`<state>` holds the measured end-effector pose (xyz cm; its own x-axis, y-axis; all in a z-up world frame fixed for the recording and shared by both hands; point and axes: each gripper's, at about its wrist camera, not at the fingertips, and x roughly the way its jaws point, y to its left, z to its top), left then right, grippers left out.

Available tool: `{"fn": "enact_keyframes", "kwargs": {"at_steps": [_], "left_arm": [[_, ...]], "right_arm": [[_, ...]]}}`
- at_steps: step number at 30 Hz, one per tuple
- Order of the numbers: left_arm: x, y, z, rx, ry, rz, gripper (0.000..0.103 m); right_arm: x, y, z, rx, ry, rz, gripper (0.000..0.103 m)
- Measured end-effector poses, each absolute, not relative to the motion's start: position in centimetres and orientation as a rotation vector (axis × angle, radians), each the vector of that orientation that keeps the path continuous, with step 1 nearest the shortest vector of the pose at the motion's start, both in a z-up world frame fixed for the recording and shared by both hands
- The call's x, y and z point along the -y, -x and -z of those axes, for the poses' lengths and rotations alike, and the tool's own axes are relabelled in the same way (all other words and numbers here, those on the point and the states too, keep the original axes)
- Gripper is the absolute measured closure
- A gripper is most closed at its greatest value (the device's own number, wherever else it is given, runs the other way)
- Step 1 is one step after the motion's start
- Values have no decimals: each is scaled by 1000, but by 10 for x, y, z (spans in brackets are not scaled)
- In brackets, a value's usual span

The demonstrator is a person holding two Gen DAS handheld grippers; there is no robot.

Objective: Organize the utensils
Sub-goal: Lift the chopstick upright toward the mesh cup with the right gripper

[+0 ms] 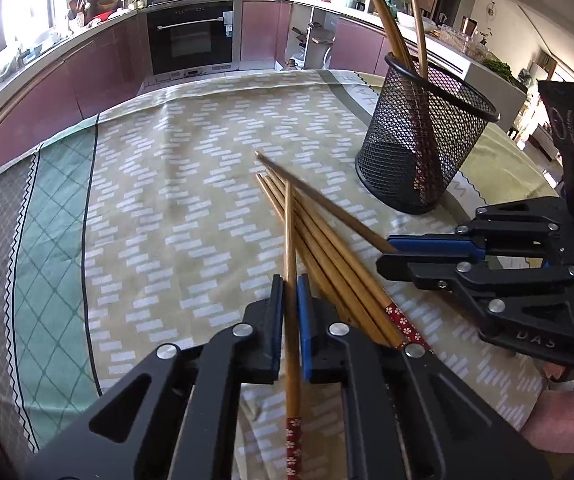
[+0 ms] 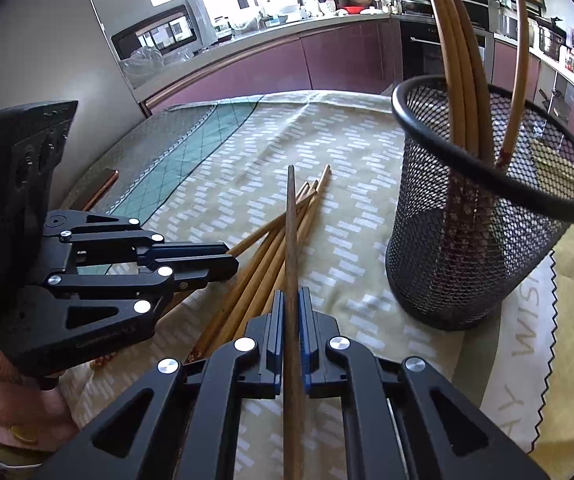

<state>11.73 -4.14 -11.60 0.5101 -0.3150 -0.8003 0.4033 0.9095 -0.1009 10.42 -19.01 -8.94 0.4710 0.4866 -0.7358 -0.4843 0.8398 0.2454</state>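
Note:
A pile of several wooden chopsticks (image 1: 327, 256) with red flowered ends lies on the patterned tablecloth (image 1: 159, 208); the pile also shows in the right wrist view (image 2: 263, 264). My left gripper (image 1: 290, 284) is shut on one light chopstick (image 1: 290, 240) above the pile. My right gripper (image 2: 292, 300) is shut on a darker chopstick (image 2: 291, 232); it also shows in the left wrist view (image 1: 391, 252). A black mesh holder (image 1: 423, 136) stands upright beyond the pile, with several chopsticks in it (image 2: 459, 52). The holder is right of my right gripper (image 2: 487, 208).
The tablecloth has a green checked band (image 1: 55, 264) at the left. Kitchen counters and an oven (image 1: 191, 36) lie beyond the table edge. A microwave (image 2: 159, 32) stands on the counter.

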Motion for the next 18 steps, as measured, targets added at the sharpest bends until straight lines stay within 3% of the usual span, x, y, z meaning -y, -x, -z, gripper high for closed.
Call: {"fn": "enact_keyframes", "kwargs": {"at_steps": [18], "left_arm": [[16, -88, 34, -770, 50, 575, 96]], "right_arm": [[245, -75, 20, -670, -126, -610, 97]]}}
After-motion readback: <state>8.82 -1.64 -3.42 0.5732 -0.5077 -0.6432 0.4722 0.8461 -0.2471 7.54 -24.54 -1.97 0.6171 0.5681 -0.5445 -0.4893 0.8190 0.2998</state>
